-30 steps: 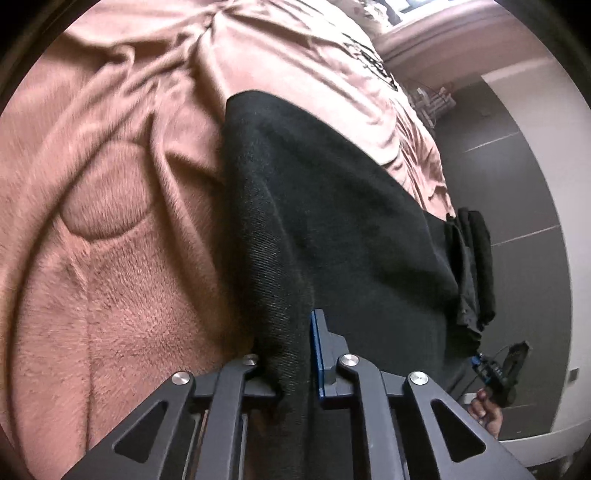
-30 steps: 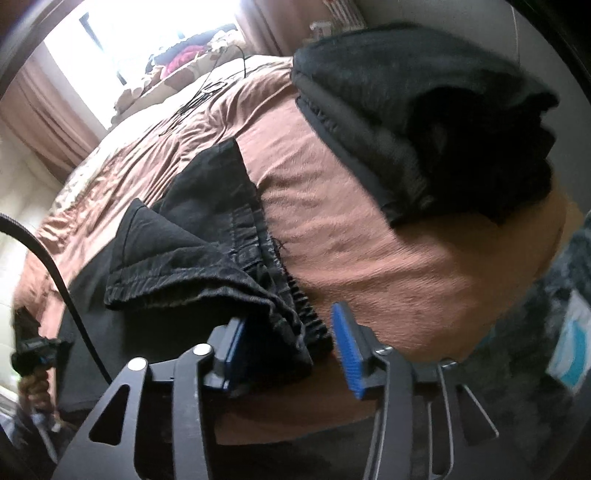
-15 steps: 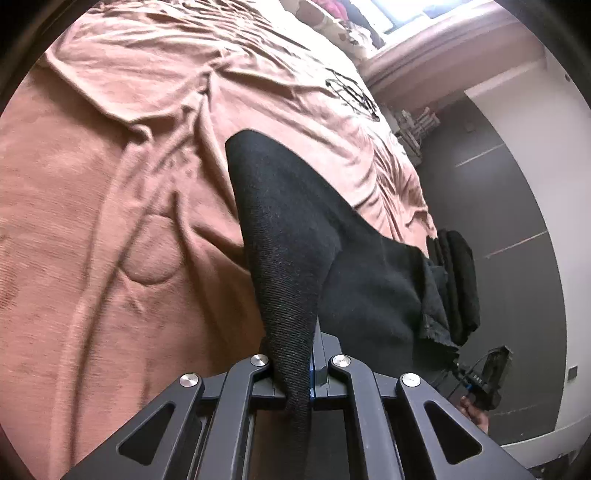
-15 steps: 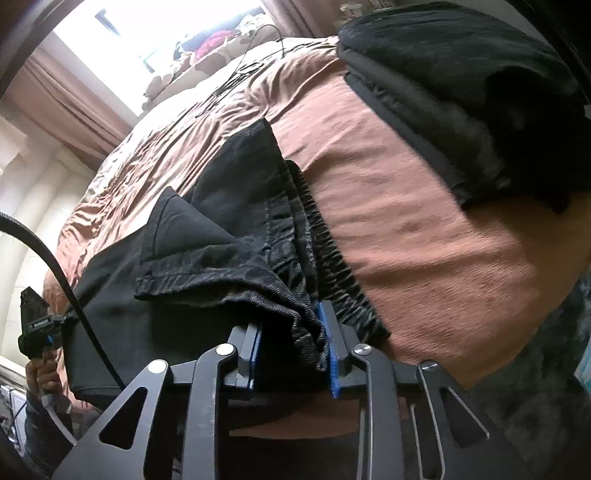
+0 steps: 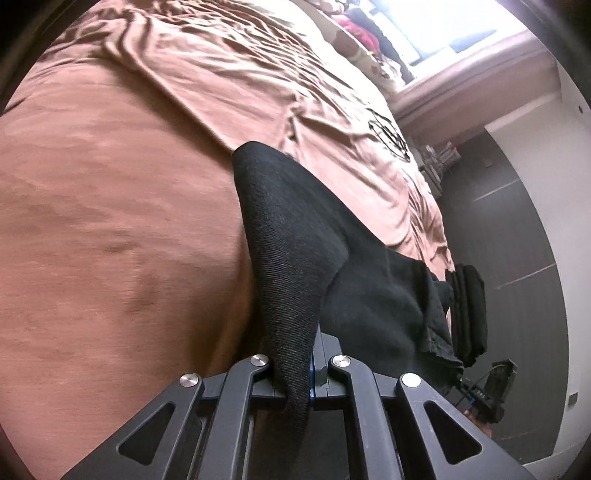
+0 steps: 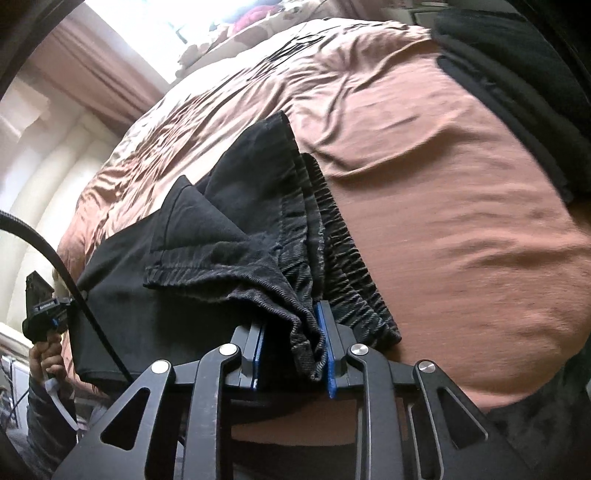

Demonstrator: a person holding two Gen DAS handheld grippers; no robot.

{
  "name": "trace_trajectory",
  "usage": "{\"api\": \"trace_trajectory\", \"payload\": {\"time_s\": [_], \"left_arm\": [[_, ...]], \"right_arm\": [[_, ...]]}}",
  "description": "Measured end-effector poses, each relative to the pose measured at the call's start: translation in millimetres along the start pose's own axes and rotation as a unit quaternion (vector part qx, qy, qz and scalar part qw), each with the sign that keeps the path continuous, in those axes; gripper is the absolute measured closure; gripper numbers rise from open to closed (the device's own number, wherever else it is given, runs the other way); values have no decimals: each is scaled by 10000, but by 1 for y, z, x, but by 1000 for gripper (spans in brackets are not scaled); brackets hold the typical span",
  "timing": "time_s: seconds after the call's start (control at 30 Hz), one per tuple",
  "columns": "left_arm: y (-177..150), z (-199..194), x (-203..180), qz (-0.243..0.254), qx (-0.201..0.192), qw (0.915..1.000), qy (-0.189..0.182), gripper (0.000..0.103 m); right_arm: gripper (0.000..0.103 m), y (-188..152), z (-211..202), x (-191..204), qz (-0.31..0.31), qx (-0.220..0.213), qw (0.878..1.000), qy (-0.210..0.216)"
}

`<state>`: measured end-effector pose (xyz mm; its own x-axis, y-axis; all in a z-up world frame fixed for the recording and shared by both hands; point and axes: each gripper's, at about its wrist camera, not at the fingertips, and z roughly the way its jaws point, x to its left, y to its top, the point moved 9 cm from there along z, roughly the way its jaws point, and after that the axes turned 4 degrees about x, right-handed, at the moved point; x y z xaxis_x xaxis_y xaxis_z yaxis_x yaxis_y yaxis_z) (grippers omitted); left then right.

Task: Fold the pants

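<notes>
Black pants lie across a brown bedspread. In the left wrist view my left gripper is shut on the leg end, which rises off the bed in a taut triangular fold. The right wrist view shows my right gripper shut on the bunched waist end of the pants, beside the ribbed elastic waistband. The blue pads press the gathered cloth. Each view shows the other gripper small at the pants' far end, held by a hand.
A stack of folded black garments sits on the bed's corner, also seen as a dark pile beyond the pants. Rumpled bedding and clothes lie toward the bright window. A black cable crosses the right wrist view.
Both grippers closed on the pants, the left on the leg end, the right on the waist. The left then lifted its end, pulling the cloth off the bed into a taut fold.
</notes>
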<state>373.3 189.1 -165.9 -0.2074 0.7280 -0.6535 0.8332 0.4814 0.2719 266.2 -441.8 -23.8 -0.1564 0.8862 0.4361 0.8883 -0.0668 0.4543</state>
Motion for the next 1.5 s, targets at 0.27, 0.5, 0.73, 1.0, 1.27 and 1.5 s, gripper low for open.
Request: {"api": "trace_trajectory", "payload": {"time_s": [0.27, 0.5, 0.73, 1.0, 1.27, 1.5], "left_arm": [[7, -28, 34, -198, -163, 9997, 57, 98], [-2, -18, 53, -449, 65, 9988, 164, 95], [-16, -16, 54, -464, 49, 9983, 337, 78], [-44, -22, 65, -598, -10, 9972, 441, 63], [-70, -38, 74, -780, -211, 9955, 491, 62], [-95, -51, 83, -1020, -335, 9931, 469, 61]], "right_arm": [[83, 7, 22, 24, -321, 195, 9992, 160], [97, 13, 20, 25, -392, -32, 9991, -148], [98, 11, 12, 19, -708, 63, 9972, -248], [50, 34, -18, 30, -1199, -327, 9918, -296], [49, 35, 10, 83, -2186, -101, 9756, -180], [49, 47, 62, 128, -2880, 342, 9565, -322]]}}
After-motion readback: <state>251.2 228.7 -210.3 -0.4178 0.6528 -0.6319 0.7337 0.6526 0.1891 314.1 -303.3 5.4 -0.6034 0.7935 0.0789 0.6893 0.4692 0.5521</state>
